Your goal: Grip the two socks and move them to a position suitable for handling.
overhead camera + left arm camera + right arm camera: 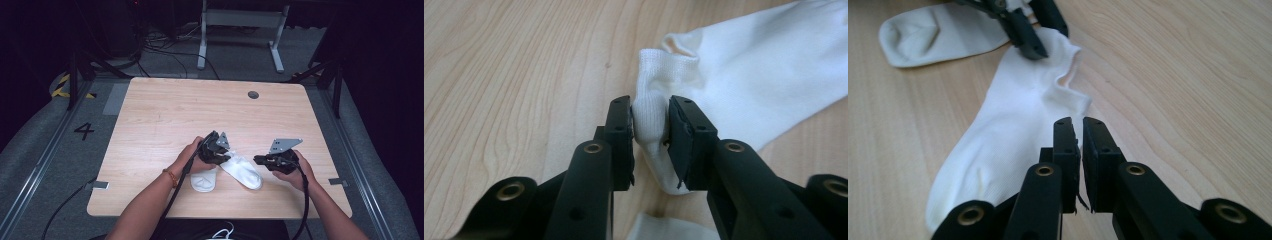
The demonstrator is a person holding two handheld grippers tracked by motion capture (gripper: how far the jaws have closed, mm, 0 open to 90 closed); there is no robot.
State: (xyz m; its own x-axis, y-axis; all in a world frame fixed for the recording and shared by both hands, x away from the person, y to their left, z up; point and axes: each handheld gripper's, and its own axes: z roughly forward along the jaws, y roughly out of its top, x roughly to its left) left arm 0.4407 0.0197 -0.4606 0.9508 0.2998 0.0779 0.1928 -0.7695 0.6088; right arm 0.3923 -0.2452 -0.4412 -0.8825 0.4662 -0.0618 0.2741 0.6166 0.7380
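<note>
A light wooden bench [165,110] stands on grey carpet [30,150] marked with a black 4 [84,131]. Beyond it: a white frame [240,30], tangled cables [165,47], yellow-black tape [62,85], dark surroundings.

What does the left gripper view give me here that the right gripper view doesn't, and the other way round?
Left gripper view: a close look at the left tool, its jaws pinching the ribbed cuff of the sock. Right gripper view: the right tool, jaws shut on nothing beside the sock's open edge, and a second sock lying flat farther off. Shared: the white sock on the wooden table, gripped by the left tool.
</note>
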